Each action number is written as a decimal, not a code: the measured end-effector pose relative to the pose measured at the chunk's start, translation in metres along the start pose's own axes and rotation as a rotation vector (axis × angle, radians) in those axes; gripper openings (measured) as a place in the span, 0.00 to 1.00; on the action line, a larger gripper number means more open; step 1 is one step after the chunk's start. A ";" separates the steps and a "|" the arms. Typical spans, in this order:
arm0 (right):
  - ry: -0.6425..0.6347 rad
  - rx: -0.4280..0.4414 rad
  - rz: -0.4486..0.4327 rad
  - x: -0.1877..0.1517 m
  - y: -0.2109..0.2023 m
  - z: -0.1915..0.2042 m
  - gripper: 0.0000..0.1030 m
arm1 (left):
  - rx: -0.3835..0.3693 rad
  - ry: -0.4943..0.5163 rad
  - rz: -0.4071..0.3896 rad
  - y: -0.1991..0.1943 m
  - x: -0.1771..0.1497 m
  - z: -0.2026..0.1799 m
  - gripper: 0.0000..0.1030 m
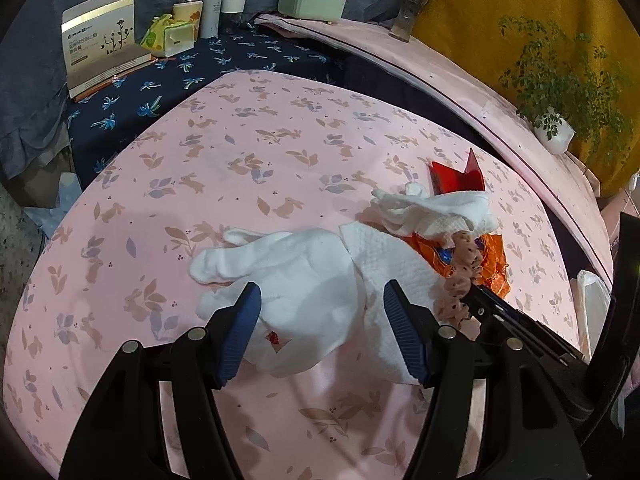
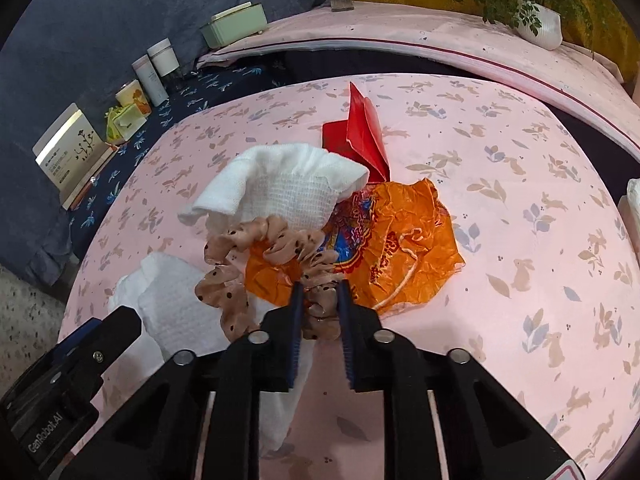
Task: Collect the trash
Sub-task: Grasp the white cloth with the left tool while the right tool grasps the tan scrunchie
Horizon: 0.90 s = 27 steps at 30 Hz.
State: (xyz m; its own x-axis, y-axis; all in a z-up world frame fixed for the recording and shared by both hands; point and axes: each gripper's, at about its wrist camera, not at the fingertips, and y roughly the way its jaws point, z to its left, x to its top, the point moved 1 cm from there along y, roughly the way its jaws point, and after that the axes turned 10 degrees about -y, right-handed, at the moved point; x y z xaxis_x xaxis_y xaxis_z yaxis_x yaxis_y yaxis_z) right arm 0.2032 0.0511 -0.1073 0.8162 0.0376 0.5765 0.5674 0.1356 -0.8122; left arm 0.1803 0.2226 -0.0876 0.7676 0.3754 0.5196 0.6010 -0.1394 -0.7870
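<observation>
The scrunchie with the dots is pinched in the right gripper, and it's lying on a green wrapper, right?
Not quite. The scrunchie is pinched in the right gripper, but the crinkled wrapper under it is orange, not green. The right wrist view shows this plainly: the beige dotted fabric sits between the blue pads, on top of the orange wrapper.

Soft printed cloth sheet [image 2: 500, 208]; crinkled glossy orange wrapper [image 2: 404, 248]; embossed matt paper towels [image 1: 384, 264]; sheer dotted fabric scrunchie [image 2: 240, 248]; ribbed blue rubber fingers [image 1: 240, 336].
</observation>
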 end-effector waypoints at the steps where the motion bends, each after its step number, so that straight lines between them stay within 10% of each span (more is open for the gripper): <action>1: 0.005 -0.001 -0.002 -0.002 -0.002 -0.003 0.10 | -0.003 0.003 0.005 0.001 -0.001 -0.002 0.59; 16: 0.126 -0.051 -0.066 -0.026 -0.050 -0.059 0.09 | -0.055 0.061 0.069 0.026 -0.024 -0.051 0.58; 27: 0.151 -0.057 -0.065 -0.039 -0.060 -0.076 0.09 | -0.059 0.147 0.081 0.026 -0.044 -0.081 0.12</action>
State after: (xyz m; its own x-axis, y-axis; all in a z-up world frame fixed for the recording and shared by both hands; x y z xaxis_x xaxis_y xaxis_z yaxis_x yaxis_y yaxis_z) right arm 0.1458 -0.0334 -0.0879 0.7820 -0.1188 0.6118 0.6215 0.0761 -0.7797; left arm 0.1806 0.1281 -0.1035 0.8357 0.2236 0.5016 0.5445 -0.2191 -0.8096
